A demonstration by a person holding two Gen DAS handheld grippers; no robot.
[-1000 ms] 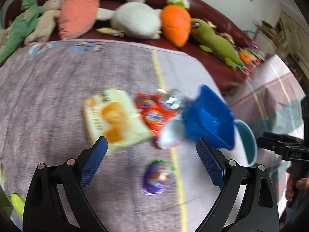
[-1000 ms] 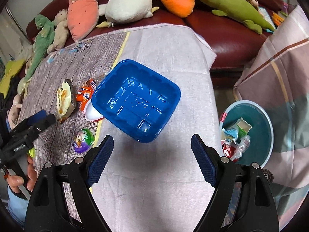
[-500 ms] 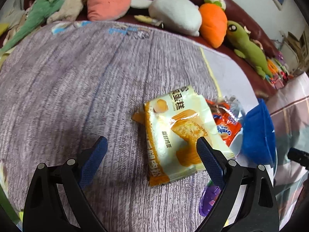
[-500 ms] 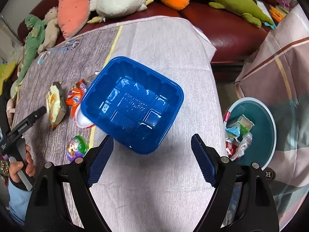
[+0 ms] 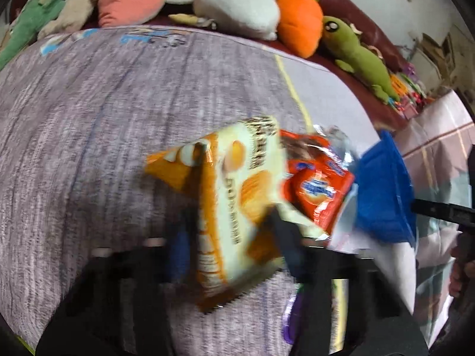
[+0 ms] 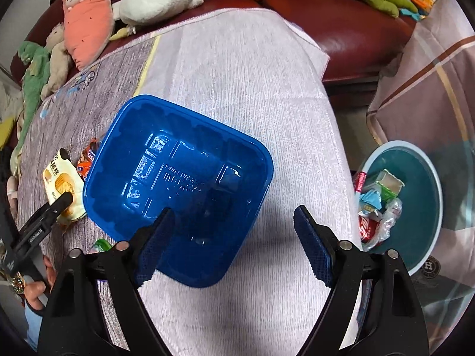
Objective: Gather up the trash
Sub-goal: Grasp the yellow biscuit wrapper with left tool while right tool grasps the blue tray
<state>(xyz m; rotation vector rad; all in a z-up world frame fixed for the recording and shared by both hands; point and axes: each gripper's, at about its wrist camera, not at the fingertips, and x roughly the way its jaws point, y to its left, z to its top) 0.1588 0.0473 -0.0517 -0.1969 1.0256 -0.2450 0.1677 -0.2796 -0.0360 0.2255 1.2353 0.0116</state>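
Observation:
A yellow cake wrapper (image 5: 234,195) lies on the purple cloth, and my left gripper (image 5: 231,234) is closing on it; the blurred fingers pinch it and it buckles upward. In the right wrist view the same gripper (image 6: 63,204) has the wrapper (image 6: 59,181) at its tip. An orange wrapper (image 5: 317,190) and a purple egg wrapper (image 5: 292,317) lie beside it. My right gripper (image 6: 233,212) hangs open over the near corner of a blue plastic tray (image 6: 178,184), touching nothing. The teal bin (image 6: 427,178) on the floor at the right holds several pieces of trash.
Plush toys (image 5: 237,9) line the dark red sofa (image 6: 350,32) behind the table. The table's right edge drops off next to the bin. A checked cloth (image 6: 439,68) covers furniture at the far right. A hand (image 6: 35,290) holds the left gripper's handle.
My left gripper came down onto the yellow wrapper and its jaws narrowed, crumpling the wrapper. My right gripper sank closer to the blue tray, jaws unchanged.

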